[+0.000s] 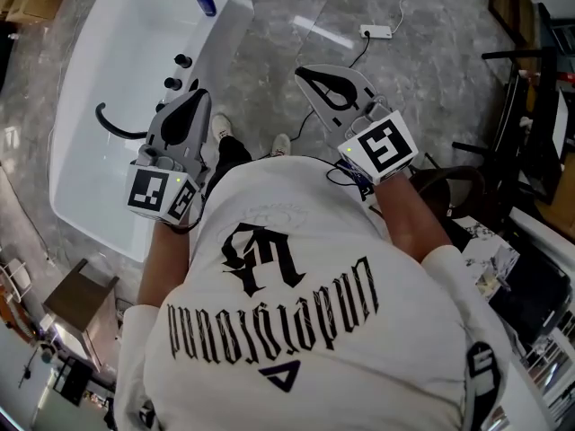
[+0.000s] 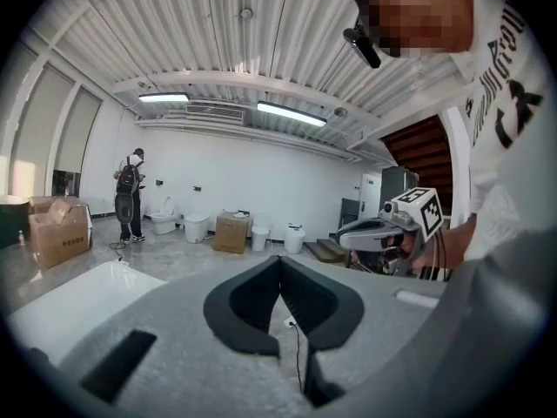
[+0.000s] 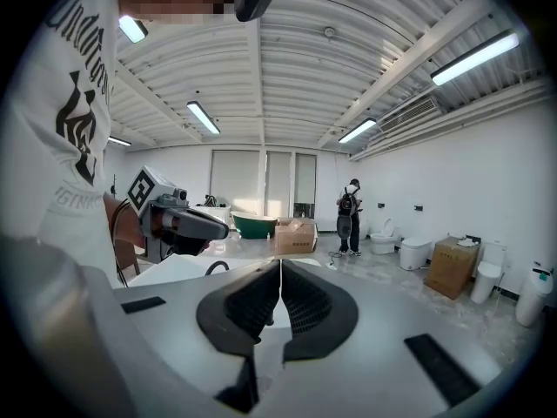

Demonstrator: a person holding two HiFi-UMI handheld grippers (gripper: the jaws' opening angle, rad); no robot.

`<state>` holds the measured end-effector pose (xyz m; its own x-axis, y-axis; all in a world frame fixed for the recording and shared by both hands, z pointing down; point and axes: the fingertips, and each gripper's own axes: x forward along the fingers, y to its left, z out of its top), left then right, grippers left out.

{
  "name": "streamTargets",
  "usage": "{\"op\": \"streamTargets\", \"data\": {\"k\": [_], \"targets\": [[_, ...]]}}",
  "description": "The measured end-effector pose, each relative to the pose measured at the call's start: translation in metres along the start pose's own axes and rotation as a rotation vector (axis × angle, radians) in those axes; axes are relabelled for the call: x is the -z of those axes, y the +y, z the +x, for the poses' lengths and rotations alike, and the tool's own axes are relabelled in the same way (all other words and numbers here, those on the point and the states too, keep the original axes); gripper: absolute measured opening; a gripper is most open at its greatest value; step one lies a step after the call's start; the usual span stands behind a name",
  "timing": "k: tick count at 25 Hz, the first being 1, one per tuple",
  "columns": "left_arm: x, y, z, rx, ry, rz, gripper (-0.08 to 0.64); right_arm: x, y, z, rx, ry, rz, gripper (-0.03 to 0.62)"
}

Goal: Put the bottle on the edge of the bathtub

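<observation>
A small blue bottle [image 1: 206,3] stands on the far rim of the white bathtub [image 1: 117,52], which fills the upper left of the head view. My left gripper [image 1: 199,95] hovers over the tub's near right edge, shut, nothing between its pads. My right gripper [image 1: 304,70] is over the grey floor to the right of the tub, also shut and empty. In the left gripper view the jaws [image 2: 279,259] meet at their tips, with the tub [image 2: 70,307] low on the left. In the right gripper view the jaws [image 3: 280,265] touch too.
A black faucet [image 1: 112,128] and two black knobs [image 1: 178,72] sit on the tub rim near my left gripper. A power strip [image 1: 376,32] with its cable lies on the floor. Dark furniture [image 1: 530,115] stands at the right. A person [image 2: 130,194], toilets and cardboard boxes [image 2: 231,232] are far off.
</observation>
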<state>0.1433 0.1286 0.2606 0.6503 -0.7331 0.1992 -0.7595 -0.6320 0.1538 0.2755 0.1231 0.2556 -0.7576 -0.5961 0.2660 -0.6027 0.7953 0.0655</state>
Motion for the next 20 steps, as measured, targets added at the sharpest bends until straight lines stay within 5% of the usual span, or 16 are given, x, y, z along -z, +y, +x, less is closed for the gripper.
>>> {"op": "streamTargets", "data": {"k": [10, 20], "targets": [[0.004, -0.009, -0.040, -0.046, -0.008, -0.007, 0.015, -0.001, 0.035, -0.001, -0.035, -0.011, 0.002, 0.018], [0.011, -0.004, -0.108, -0.002, -0.009, 0.003, 0.015, -0.019, 0.100, 0.010, -0.020, -0.017, 0.001, 0.018]]}}
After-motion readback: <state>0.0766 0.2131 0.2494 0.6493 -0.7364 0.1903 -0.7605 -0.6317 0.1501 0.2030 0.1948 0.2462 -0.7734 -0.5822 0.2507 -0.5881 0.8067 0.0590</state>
